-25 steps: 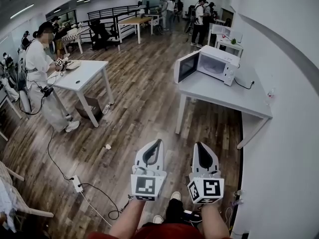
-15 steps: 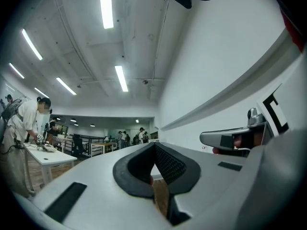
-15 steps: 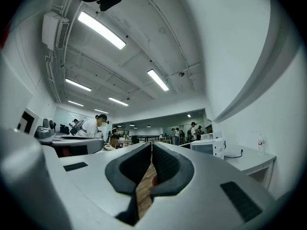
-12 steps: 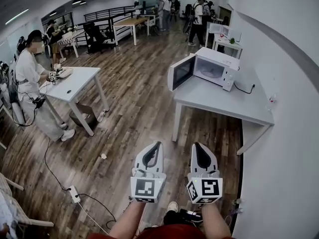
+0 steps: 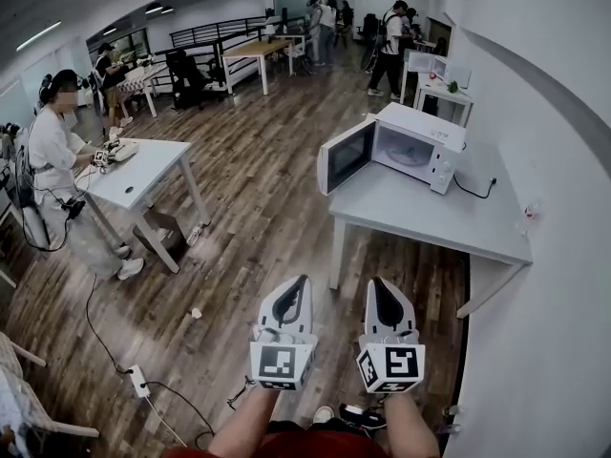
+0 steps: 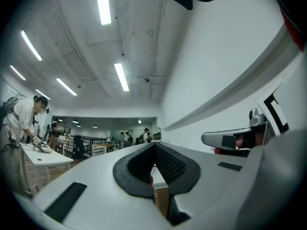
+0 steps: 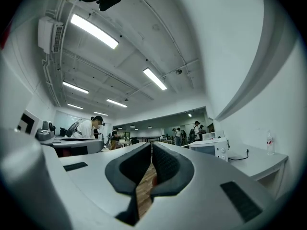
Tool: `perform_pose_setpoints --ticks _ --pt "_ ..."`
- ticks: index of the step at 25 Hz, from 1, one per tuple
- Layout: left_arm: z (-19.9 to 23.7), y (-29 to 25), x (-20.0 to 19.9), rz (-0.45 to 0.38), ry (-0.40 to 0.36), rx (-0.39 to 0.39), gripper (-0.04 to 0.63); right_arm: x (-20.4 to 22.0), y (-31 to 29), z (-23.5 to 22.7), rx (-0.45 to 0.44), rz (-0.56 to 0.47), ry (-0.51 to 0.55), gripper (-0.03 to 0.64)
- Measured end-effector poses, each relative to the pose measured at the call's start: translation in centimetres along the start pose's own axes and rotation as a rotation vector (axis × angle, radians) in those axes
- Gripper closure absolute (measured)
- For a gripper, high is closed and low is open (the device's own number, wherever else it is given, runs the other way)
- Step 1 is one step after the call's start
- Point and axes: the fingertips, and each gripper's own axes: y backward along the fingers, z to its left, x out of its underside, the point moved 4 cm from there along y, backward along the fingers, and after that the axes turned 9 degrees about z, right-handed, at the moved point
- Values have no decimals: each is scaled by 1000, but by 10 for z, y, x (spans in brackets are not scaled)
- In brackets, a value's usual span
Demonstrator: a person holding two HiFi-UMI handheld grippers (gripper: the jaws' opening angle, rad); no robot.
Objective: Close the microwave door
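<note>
Microwave (image 5: pixel 410 141): sitting at the far end of the white table (image 5: pixel 420 219) on the right, close against the wall, showing its cavity.
Door (image 5: pixel 346 154): standing wide open, hinging on the left side of the oven and jutting out toward the near left, past the table edge.
Left gripper (image 5: pixel 302 284): hanging low and near, closed right up, pads pressing together, carrying nothing.
Right gripper (image 5: pixel 380 282): hanging just beside the left one, closed too, leaving only a sliver of floor (image 5: pixel 258 208) showing low between the pads, carrying nothing. Catching the microwave at the right of its own view.
Gap: both grippers well apart from the door, separated from it by open wooden floor and the near end of the table.
Step in hand: looking like the walk-up. Not yet touching the door, closing not yet begun.
Next move: probably calling for getting in close at the table's left side and laying a closed tip on the door's outer face, out near its free edge. Then pushing it round toward the far right until latching.
Watching for: pushing too near the hinge and getting little swing, or shoving hard enough to slide the oven along the table.
</note>
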Motion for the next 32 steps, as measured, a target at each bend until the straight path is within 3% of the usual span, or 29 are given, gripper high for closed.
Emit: perform_pose_setpoints --ticks 13,32 --pt "29 -73 11 16 4 -21 569 10 -77 -24 -27 13 -9 588" --pt "188 -197 13 -17 14 2 569 2 -275 23 -10 12 11 588"
